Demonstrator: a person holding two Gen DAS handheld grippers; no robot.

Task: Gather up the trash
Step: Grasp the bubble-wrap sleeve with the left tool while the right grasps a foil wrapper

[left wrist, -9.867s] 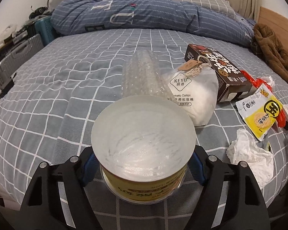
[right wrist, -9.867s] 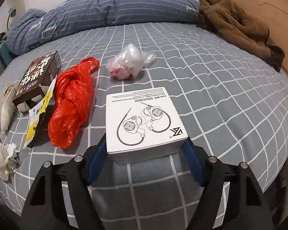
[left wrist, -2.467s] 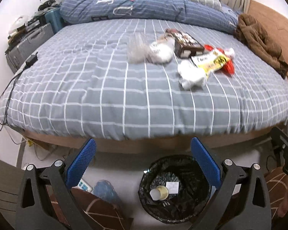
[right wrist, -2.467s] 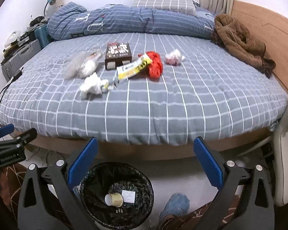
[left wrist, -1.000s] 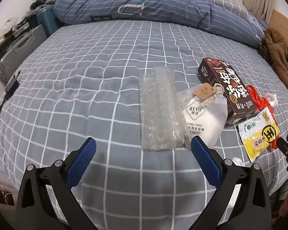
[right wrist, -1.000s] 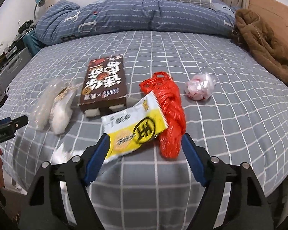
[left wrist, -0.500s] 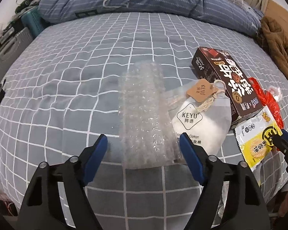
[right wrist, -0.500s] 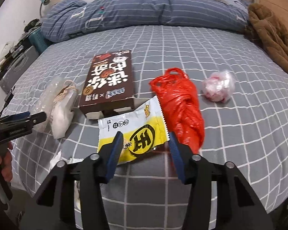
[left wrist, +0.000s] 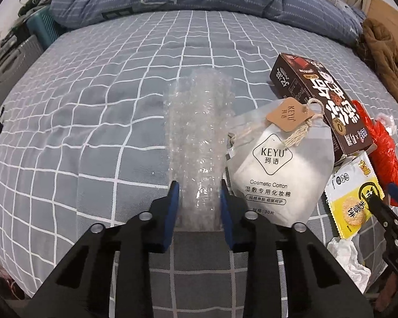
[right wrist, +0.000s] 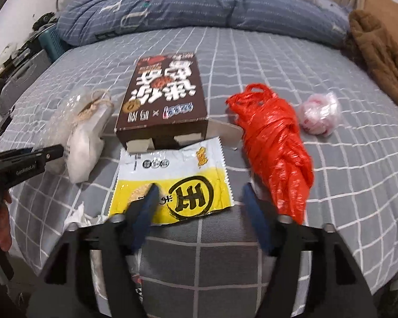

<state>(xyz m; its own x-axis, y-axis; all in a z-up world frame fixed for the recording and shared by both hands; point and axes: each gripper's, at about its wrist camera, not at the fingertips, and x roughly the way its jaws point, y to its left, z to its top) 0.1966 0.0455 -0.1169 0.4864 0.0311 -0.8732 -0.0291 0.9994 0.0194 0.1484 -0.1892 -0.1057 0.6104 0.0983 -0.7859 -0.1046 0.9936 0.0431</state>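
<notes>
On the grey checked bed [left wrist: 92,106] the left tongs [left wrist: 197,193] have just been closing and now pinch the near end of the clear bubble wrap [left wrist: 196,132], both blue pads pressed against its sides while the rest of the sheet lies flat on the cover. Just beside it on the right sits the white cosmetic cotton pouch [left wrist: 276,169], then the dark brown box [left wrist: 323,106]. The right tongs [right wrist: 199,198] have just been opening and stand apart over the yellow snack packet [right wrist: 177,177] — one pad overlaps its left part, nothing clamped. The red plastic bag [right wrist: 273,143] lies touching the packet's right side, a small crumpled wrapper [right wrist: 319,116] beyond it — crumpled tissue [left wrist: 347,259] near the bed's edge.
</notes>
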